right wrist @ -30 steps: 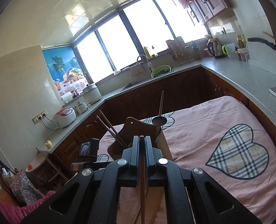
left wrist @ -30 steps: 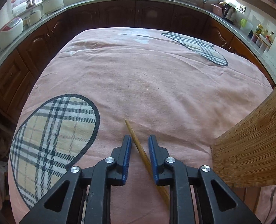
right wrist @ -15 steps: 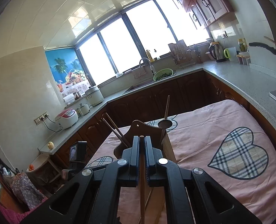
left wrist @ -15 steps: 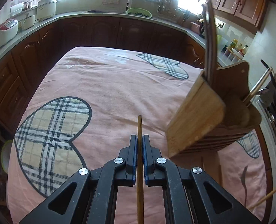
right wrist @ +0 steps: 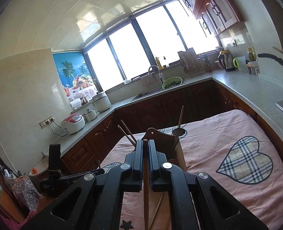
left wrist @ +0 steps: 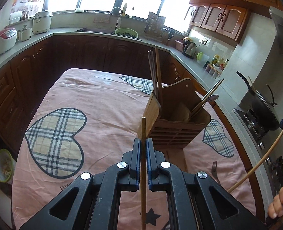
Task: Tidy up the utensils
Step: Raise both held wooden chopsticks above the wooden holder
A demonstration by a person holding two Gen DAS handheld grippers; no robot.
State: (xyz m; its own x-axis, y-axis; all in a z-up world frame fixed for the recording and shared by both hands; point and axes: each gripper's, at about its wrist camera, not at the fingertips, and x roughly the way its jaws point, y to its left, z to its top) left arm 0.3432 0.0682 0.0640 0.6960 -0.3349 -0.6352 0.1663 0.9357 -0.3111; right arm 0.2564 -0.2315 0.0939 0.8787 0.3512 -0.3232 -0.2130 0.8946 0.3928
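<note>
Left gripper point(left wrist: 143, 143) is clamped on a chopstick point(left wrist: 143, 134). Right gripper point(right wrist: 145, 147) pinches another chopstick point(right wrist: 145, 172). A wooden holder point(left wrist: 176, 120) stands mid-table point(left wrist: 103, 103).

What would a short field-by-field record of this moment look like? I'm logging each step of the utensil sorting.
surface: pink cloth with plaid hearts
holder: slatted wooden utensil holder, upright on the cloth
holder contents: dark chopsticks; a spoon
left claw: shut on a light wooden chopstick, above the cloth
right claw: shut on a brown wooden chopstick, aimed at the holder
loose item: metal fork on the cloth
</note>
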